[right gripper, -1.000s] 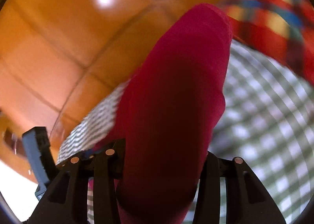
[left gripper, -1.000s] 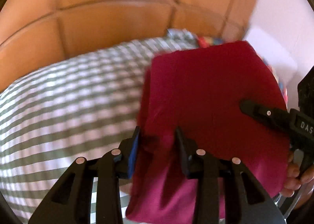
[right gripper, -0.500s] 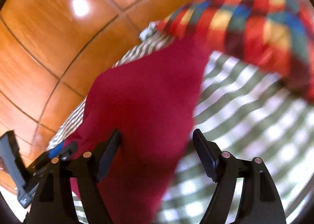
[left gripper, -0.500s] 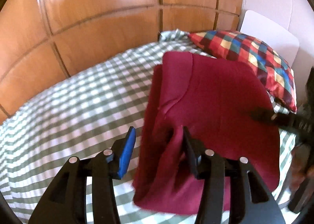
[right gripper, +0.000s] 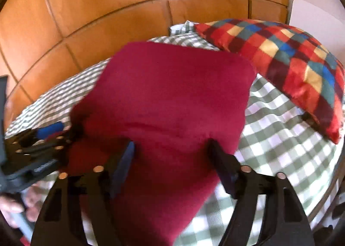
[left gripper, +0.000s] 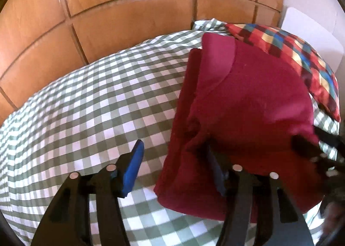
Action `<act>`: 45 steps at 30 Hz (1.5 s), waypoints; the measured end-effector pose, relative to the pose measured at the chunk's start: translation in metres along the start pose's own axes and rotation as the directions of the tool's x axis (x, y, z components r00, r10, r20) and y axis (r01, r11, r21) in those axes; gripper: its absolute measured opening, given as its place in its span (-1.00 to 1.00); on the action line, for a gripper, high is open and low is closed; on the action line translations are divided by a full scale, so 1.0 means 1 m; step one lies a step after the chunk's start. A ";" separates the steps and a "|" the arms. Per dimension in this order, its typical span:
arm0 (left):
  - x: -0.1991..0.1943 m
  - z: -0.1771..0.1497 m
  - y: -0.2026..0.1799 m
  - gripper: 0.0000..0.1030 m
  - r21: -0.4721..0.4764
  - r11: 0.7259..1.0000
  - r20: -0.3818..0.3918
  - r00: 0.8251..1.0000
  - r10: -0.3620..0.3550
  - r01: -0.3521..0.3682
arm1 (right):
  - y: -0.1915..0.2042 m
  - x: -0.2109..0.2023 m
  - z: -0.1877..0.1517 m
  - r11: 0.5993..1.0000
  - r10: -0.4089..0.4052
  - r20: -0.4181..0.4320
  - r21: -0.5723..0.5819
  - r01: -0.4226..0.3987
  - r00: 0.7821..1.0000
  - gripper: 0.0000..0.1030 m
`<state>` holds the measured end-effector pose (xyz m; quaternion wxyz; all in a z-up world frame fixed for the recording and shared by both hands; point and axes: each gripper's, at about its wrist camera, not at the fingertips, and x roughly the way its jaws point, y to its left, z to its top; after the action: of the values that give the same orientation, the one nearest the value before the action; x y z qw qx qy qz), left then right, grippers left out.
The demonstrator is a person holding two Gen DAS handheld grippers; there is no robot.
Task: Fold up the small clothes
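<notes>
1. The folded crimson garment (left gripper: 248, 103) lies flat on the green-and-white checked bedspread (left gripper: 90, 105), its far right corner just beside the multicoloured checked cushion (left gripper: 301, 60); a second ago it hung lifted and blurred between the two grippers

2. The left gripper (left gripper: 174, 159) has just been opening: its blue-padded left finger (left gripper: 134, 164) now stands clear of the garment over bare bedspread, while the right finger is sunk in a crease at the garment's near left edge; the pads no longer pinch the cloth, whereas a second ago they were shut on a bunched edge

3. The right gripper (right gripper: 172, 153) has also just been opening and stands wide; the garment's near end (right gripper: 168, 99) lies between its fingers, with the left finger (right gripper: 123, 164) resting over the cloth and the right finger at the cloth's right edge, neither pressing it; a second ago these fingers clamped a thick hanging fold

4. In the right wrist view the left gripper shows at the garment's left edge, with part of a person's hand (right gripper: 19, 205) behind it, blurred

5. The cushion, hidden or smeared a second ago, now shows sharply to the right of the garment in both views, with the orange wooden panelling (left gripper: 129, 19) behind the bedspread
</notes>
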<state>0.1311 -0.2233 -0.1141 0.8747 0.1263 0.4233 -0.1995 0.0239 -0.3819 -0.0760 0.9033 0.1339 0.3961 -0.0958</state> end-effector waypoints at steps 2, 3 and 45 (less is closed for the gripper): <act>0.003 0.002 0.004 0.16 -0.026 1.000 -0.005 1.000 -0.012 0.012 | 0.004 -0.001 0.001 1.000 -0.024 0.000 -0.018 0.024 1.000 0.48; 0.002 0.002 0.005 0.15 -0.042 0.999 -0.002 1.000 -0.019 0.019 | 0.006 -0.004 0.000 0.999 -0.030 0.002 -0.029 0.030 1.000 0.48; -0.120 -0.054 0.033 0.91 -0.203 0.978 0.231 0.968 0.100 -0.052 | 0.052 -0.093 -0.024 0.969 -0.238 0.117 0.096 0.228 0.964 0.92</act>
<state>0.0418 -0.1437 -0.0500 0.9346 0.0311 0.3269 -0.1369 -0.0402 -0.3188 -0.0141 0.9030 0.1169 0.3461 -0.2259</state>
